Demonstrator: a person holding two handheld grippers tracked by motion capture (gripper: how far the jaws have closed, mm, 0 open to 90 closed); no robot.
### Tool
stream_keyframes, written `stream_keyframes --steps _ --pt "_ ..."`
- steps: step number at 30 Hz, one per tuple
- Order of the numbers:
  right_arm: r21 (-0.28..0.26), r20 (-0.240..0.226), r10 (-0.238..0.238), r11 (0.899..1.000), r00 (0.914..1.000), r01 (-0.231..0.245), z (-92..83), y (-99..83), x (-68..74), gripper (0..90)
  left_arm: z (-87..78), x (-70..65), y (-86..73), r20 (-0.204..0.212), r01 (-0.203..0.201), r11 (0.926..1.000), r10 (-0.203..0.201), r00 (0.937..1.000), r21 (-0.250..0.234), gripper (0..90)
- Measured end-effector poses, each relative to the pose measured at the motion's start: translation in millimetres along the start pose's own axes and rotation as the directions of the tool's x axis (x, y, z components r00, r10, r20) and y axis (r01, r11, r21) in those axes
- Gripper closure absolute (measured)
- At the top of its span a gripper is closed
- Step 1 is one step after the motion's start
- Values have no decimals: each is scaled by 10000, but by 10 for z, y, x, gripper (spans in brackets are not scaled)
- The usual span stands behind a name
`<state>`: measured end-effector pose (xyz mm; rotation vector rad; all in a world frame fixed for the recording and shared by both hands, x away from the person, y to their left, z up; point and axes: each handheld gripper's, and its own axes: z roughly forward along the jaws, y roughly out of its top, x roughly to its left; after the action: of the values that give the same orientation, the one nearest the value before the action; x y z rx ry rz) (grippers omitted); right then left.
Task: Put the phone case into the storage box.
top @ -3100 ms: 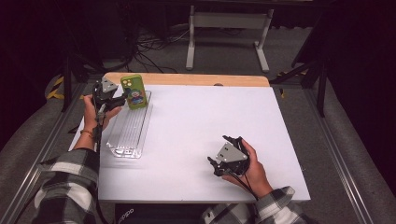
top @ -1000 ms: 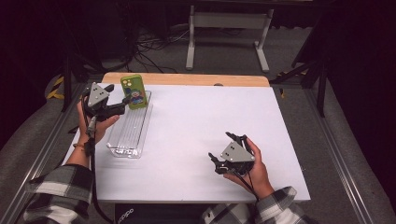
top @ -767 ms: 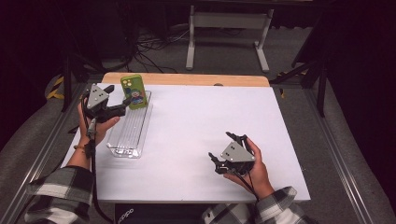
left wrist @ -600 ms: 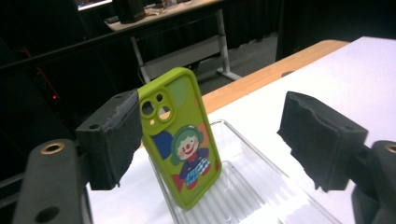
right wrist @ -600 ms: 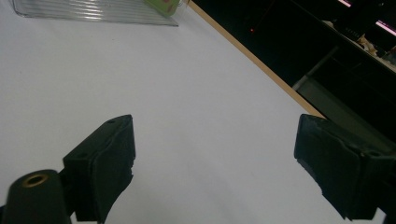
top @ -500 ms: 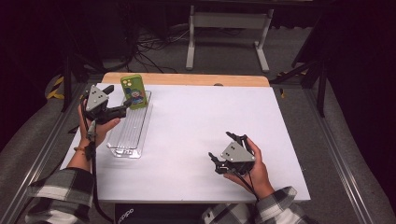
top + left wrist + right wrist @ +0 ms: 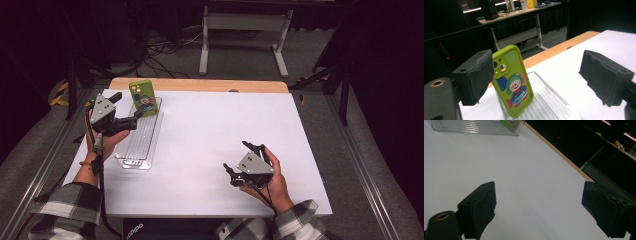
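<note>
Your left gripper (image 7: 121,108), jaws wide apart, faces the upright phone (image 7: 512,80) just ahead. It stands in the rack (image 7: 134,150). Your right gripper (image 7: 245,163) waits released, well apart.

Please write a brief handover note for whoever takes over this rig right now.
Left gripper: open, raised beside the green phone, with nothing between its jaws.
Right gripper: open and empty, low over the white table near the front right, far from the phone.
The phone stands tilted at the far end of the clear ribbed tray, camera side toward the left gripper.
Done: left gripper is lined up near the phone.
Left: probably close on the phone and lift it; no grasp yet.
</note>
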<state>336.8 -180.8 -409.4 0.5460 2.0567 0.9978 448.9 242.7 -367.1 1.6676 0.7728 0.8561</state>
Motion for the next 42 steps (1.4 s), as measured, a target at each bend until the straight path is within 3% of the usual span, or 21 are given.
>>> stream_keyframes --steps 24,42 --pt "-150 32 13 9999 10000 -12 -21 8 -9 128 -129 -107 20 446 239 9989 -221 9988 -398 49" --pt "-260 46 51 9996 10000 -50 -53 20 -16 126 -231 -277 67 982 -3 9966 83 9951 -822 37"
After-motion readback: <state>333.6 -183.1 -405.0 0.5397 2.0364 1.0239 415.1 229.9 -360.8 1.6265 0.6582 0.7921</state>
